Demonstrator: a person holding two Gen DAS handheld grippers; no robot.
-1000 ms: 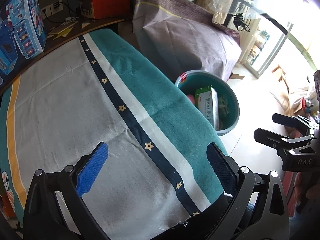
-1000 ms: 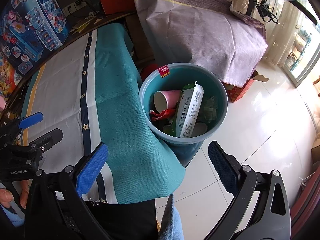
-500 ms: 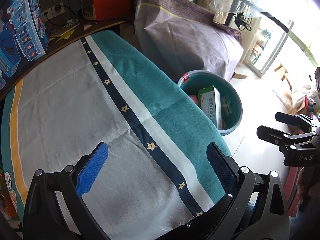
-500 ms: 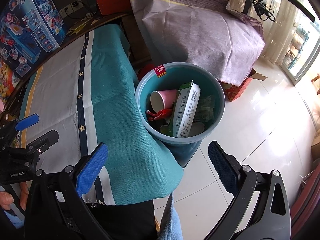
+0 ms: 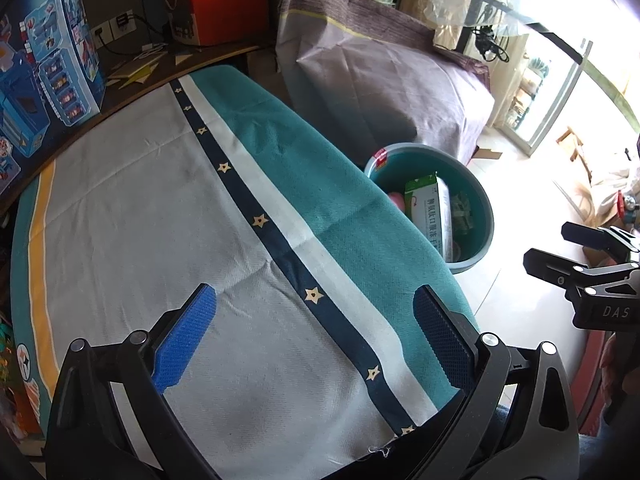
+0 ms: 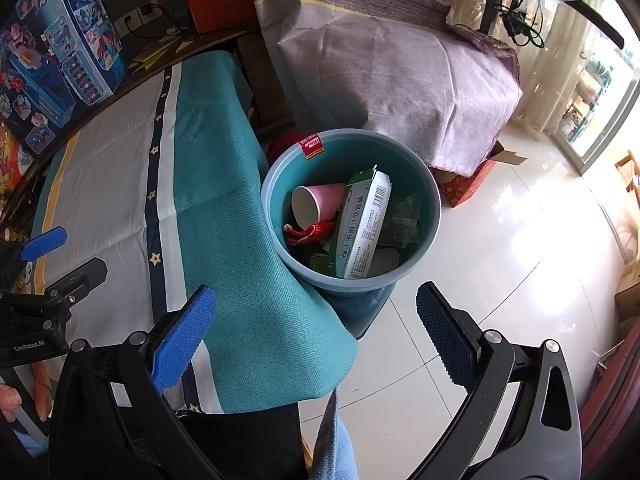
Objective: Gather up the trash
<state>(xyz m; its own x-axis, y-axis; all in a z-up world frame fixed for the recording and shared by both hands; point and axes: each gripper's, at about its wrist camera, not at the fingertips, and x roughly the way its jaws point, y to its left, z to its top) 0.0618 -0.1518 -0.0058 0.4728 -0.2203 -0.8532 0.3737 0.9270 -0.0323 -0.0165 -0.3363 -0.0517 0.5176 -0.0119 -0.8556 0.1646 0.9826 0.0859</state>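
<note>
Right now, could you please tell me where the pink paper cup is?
In the right wrist view, the pink paper cup lies on its side inside the teal bin, left of the white carton, above the red wrapper.

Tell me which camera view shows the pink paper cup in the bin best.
The right wrist view. There the pink cup lies on its side in the teal bin, open mouth visible, beside the white carton. In the left wrist view only a pink sliver shows past the tablecloth.
</note>
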